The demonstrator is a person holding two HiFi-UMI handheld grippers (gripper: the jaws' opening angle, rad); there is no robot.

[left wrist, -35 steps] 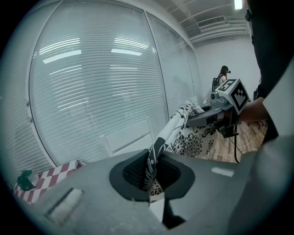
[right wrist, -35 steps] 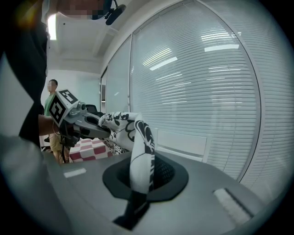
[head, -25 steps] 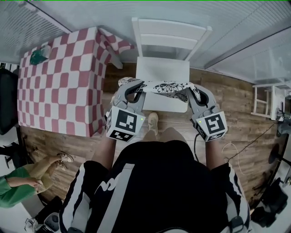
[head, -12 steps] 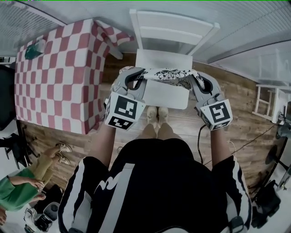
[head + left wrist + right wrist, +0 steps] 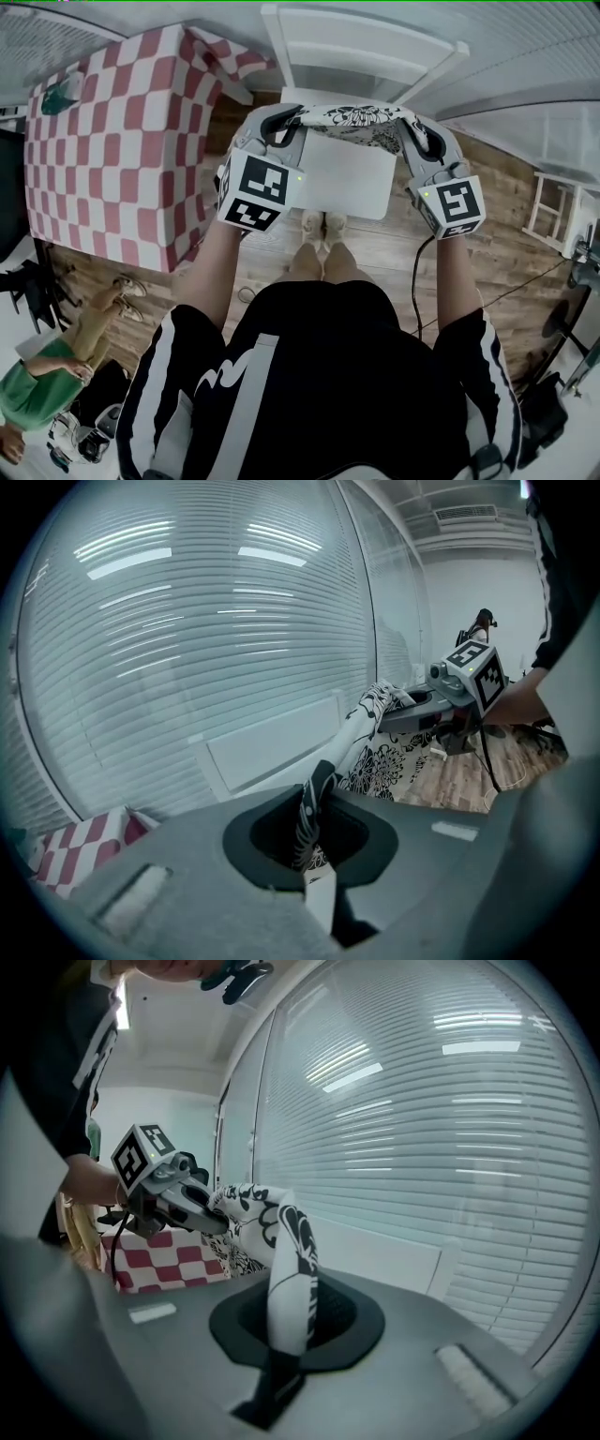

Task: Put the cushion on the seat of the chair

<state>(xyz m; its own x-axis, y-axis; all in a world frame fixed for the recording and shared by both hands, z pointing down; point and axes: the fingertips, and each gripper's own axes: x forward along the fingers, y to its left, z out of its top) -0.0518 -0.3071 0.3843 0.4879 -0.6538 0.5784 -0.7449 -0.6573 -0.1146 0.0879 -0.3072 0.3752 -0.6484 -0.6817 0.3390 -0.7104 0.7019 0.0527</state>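
Cushion (image 5: 349, 120) spread above the chair (image 5: 345, 178) seat.
Your left gripper (image 5: 289, 124) and right gripper (image 5: 405, 131) have their jaws clamped on opposite edges so it lands flat.

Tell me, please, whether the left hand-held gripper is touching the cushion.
Touching: the left gripper view shows the left hand-held gripper shut on the patterned edge of the cushion.

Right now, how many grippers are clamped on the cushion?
2. The left gripper is shut on the cushion at its left edge. The right gripper is shut on its right edge. The cushion spans between them over the chair seat. Neither grip is hidden.
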